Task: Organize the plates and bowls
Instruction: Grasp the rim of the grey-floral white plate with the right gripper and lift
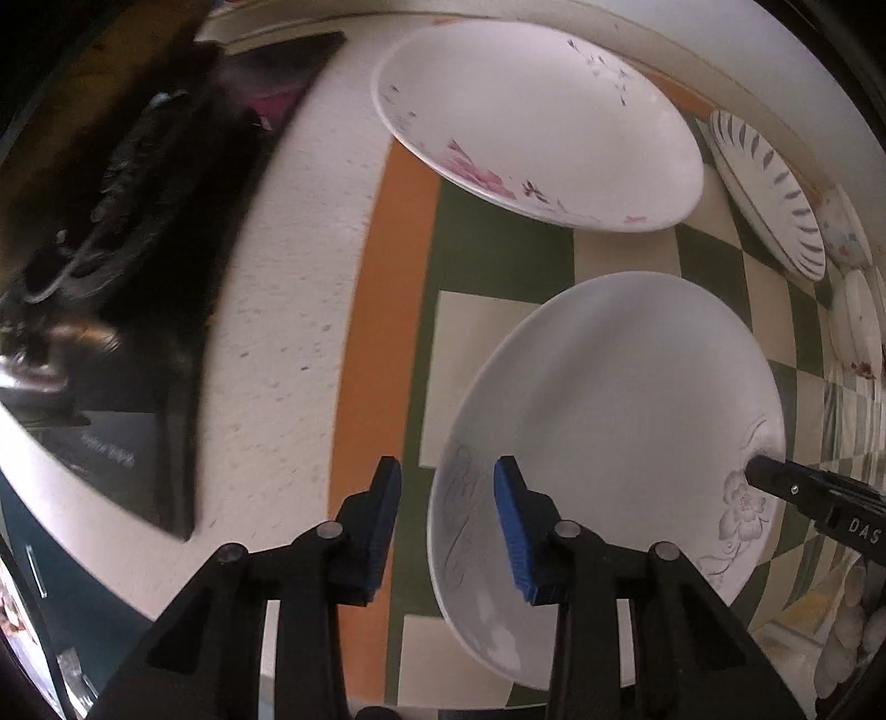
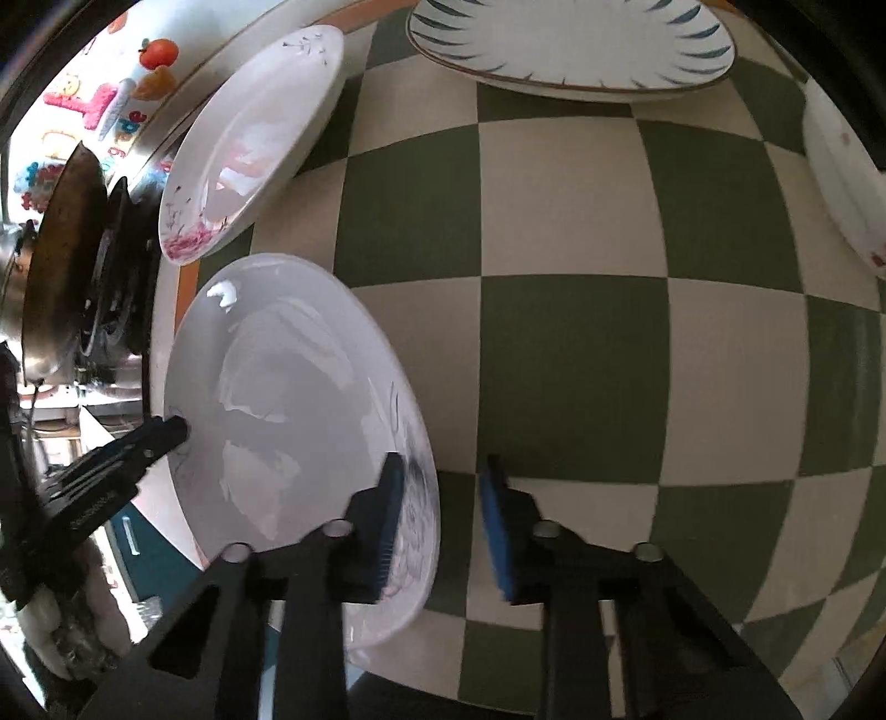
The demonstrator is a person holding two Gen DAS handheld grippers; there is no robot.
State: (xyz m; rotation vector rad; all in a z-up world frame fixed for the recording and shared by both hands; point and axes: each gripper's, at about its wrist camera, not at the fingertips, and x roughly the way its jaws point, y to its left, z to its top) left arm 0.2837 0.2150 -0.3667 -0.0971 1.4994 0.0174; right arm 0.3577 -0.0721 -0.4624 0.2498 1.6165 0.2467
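Grey-flower plate (image 1: 609, 443) sits on the checkered tabletop (image 2: 554, 332), near the pink-flower plate (image 1: 531, 122). Left tool (image 1: 447, 526) and right tool (image 2: 437, 526) each straddle opposite rim edges, partly spread, pads not visibly pinching. Close both evenly, then lift level.

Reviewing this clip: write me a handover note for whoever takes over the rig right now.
Left gripper: open, straddling one rim of the grey-flower plate, pads not pressing.
Right gripper: open, straddling the opposite rim.
Pink-flower plate and striped plate lie apart on the checkered mat; smaller dishes sit at its edge.
Done: nothing stacked yet.
Left: grip the plate, stack plates, gather bowls.
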